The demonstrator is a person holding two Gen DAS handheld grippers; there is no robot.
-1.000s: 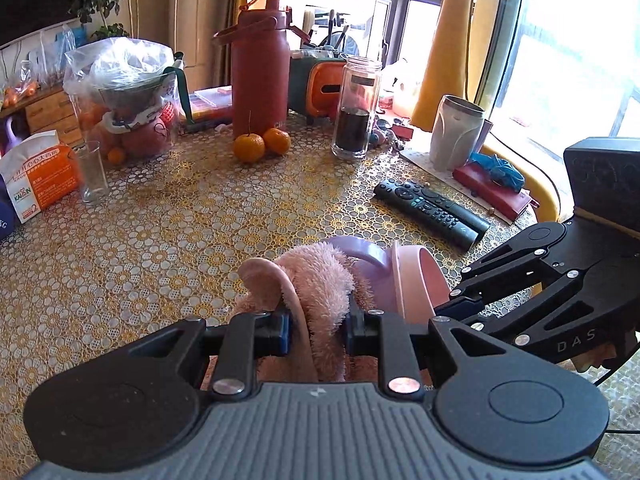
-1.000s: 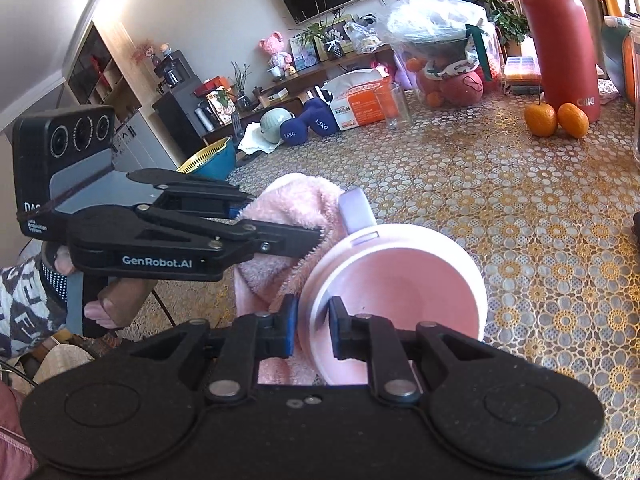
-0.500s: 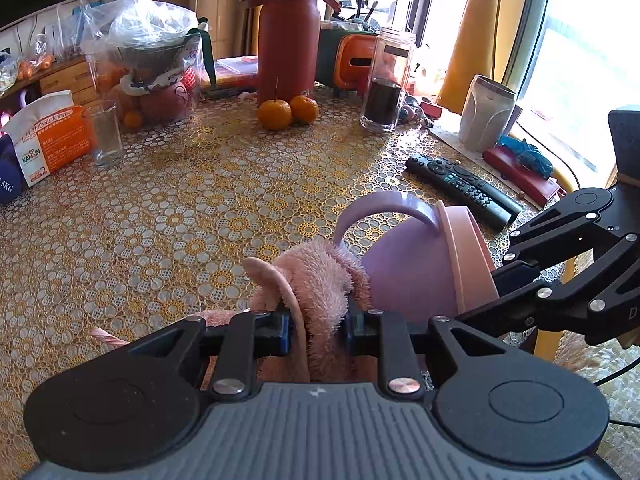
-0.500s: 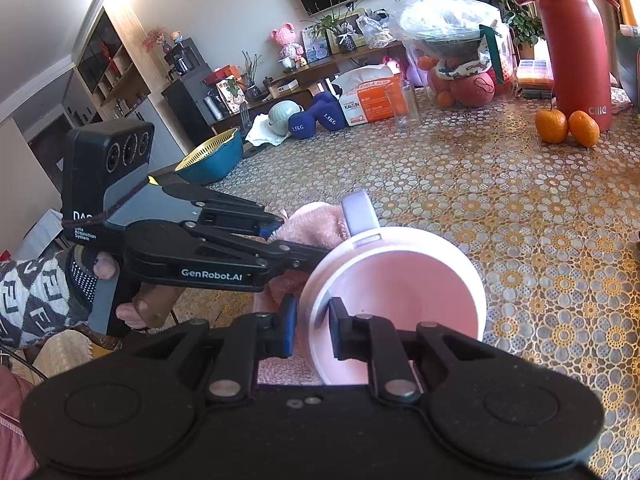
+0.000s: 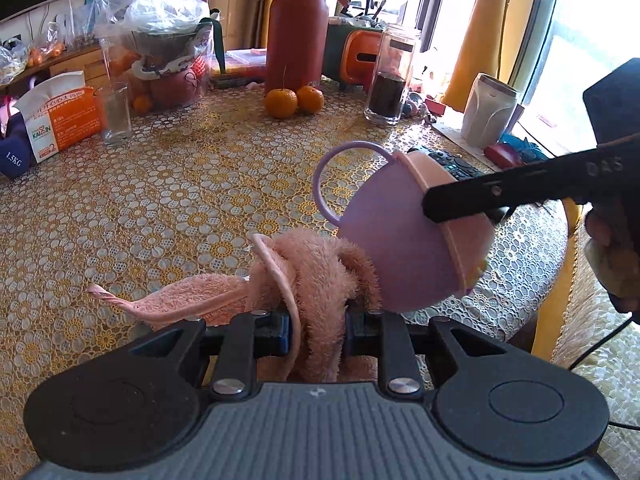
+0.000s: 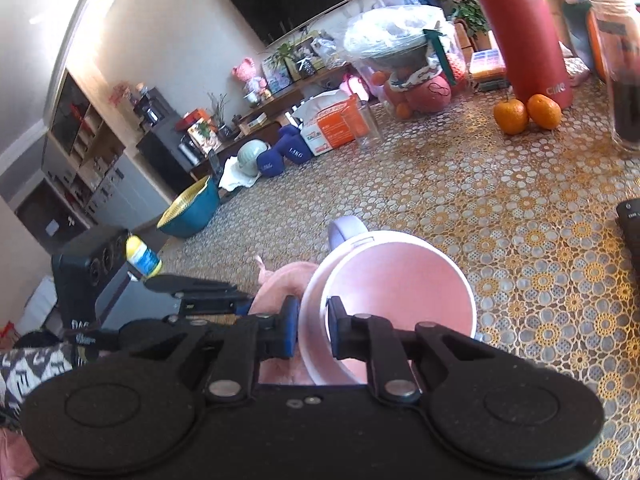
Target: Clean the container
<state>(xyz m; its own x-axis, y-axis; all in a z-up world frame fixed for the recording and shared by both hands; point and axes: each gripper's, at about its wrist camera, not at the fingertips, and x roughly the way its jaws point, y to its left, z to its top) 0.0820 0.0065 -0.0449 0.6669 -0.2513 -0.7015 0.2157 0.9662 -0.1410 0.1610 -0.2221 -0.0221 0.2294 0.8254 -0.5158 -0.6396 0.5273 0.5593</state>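
A lilac cup (image 5: 394,236) with a pink inside (image 6: 394,284) and a loop handle (image 5: 344,160) hangs tilted in the air above the table. My right gripper (image 6: 313,330) is shut on its rim, one finger inside and one outside. My left gripper (image 5: 316,330) is shut on a fluffy pink cloth (image 5: 312,264) just below and left of the cup. The cloth's loose end (image 5: 180,300) trails left on the table. From the right wrist view the cloth (image 6: 282,284) shows left of the cup, apart from its opening.
The patterned table (image 5: 180,184) carries two oranges (image 5: 294,100), a red flask (image 5: 296,28), a dark jar (image 5: 390,80), an empty glass (image 5: 116,114), a tissue box (image 5: 60,114), remotes (image 5: 448,160) and a white cup (image 5: 488,110). A hand (image 5: 612,252) holds the right gripper.
The cup has been lifted up and to the right, away from the cloth. The cloth has come out of the cup and now sits lower, its end lying on the table.
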